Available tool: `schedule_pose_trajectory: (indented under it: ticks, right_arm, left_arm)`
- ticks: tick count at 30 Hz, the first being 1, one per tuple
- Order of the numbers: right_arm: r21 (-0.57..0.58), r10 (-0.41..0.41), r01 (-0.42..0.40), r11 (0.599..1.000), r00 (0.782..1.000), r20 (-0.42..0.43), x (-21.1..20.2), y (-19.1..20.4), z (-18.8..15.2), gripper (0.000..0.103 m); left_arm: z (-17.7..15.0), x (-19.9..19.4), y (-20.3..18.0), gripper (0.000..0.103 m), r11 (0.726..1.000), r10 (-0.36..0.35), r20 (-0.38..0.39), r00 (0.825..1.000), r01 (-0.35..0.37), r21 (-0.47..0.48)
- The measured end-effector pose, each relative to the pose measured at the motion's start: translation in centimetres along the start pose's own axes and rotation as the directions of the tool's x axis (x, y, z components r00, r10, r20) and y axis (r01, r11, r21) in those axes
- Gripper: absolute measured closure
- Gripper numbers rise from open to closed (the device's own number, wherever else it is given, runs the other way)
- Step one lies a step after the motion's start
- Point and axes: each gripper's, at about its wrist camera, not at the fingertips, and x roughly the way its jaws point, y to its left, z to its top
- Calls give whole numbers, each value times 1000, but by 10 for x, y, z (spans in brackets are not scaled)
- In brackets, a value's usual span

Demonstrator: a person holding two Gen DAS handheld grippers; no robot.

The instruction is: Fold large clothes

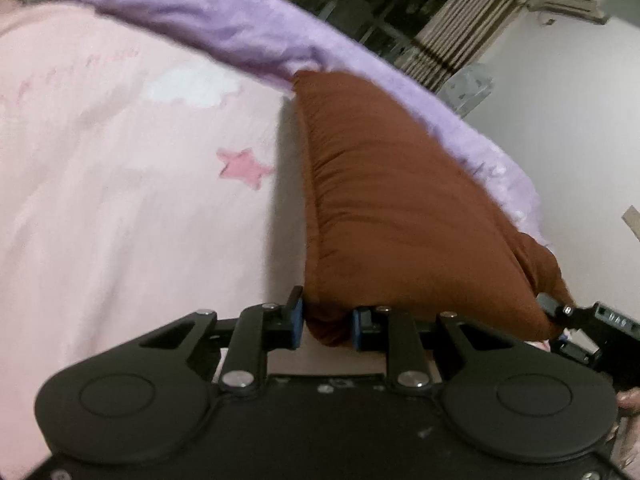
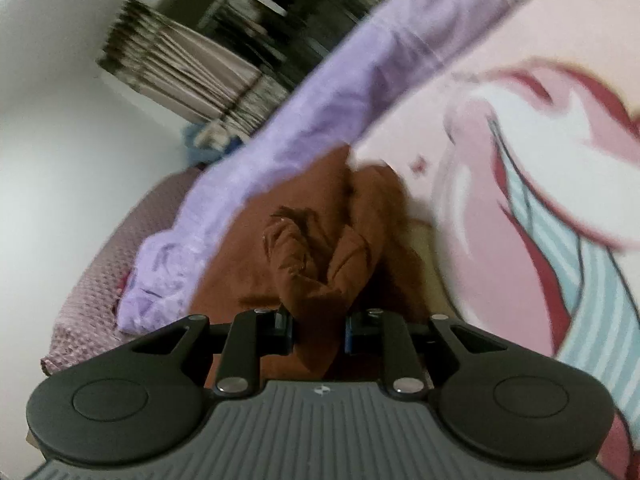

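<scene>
A large rust-brown garment [image 1: 384,208] hangs stretched above a pink bedspread [image 1: 120,184]. My left gripper [image 1: 326,320] is shut on one bunched corner of it. At the right edge of the left wrist view the right gripper [image 1: 560,312] holds the far corner. In the right wrist view the brown garment [image 2: 320,248] is bunched and twisted, and my right gripper [image 2: 318,328] is shut on a fold of it. The cloth sags between the two grippers, partly over a purple blanket [image 2: 304,128].
The purple blanket [image 1: 224,28] runs along the bed's far edge. The pink bedspread [image 2: 520,160] carries a cartoon print. Behind are bookshelves [image 1: 440,20] and white walls [image 2: 60,120]. A mauve patterned cover [image 2: 104,264] lies at the bed's corner.
</scene>
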Motion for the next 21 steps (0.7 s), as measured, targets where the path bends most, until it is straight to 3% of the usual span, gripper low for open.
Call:
schedule_pose_trajectory:
  ticks: [3, 6, 10, 12, 14, 15, 18, 21]
  right_arm:
    - [56, 17, -16, 998, 1000, -19, 10, -22, -14, 79]
    - [117, 66, -63, 991, 998, -21, 10, -32, -15, 76]
    - [94, 64, -60, 994, 997, -42, -5, -21, -5, 52]
    - [50, 37, -35, 998, 998, -40, -17, -13, -1, 46]
    - [-31, -15, 15, 999, 1000, -18, -31, 1, 3, 46]
    - [-70, -43, 43, 997, 999, 2, -38, 9, 6, 46]
    - [-149, -56, 66, 987, 996, 74, -53, 38, 9, 46]
    - [-260, -31, 71, 963, 987, 155, -59, 75, 4, 48]
  left_arm:
    - [-6, 8, 14, 79, 998, -17, -29, 999, 15, -62]
    - [-5, 3, 11, 79, 999, -21, -31, 999, 20, -39]
    - [-2, -24, -1, 77, 999, 25, -22, 999, -25, 35]
    - [0, -43, -6, 76, 998, 52, -5, 999, -52, 47]
    - [7, -64, -14, 63, 995, 56, 52, 997, -61, 83]
    - [11, -73, -20, 50, 991, 71, 94, 993, -81, 105]
    - [23, -88, -42, 48, 977, 76, 183, 980, -110, 183]
    - [34, -84, -64, 49, 973, 23, 206, 978, -69, 218]
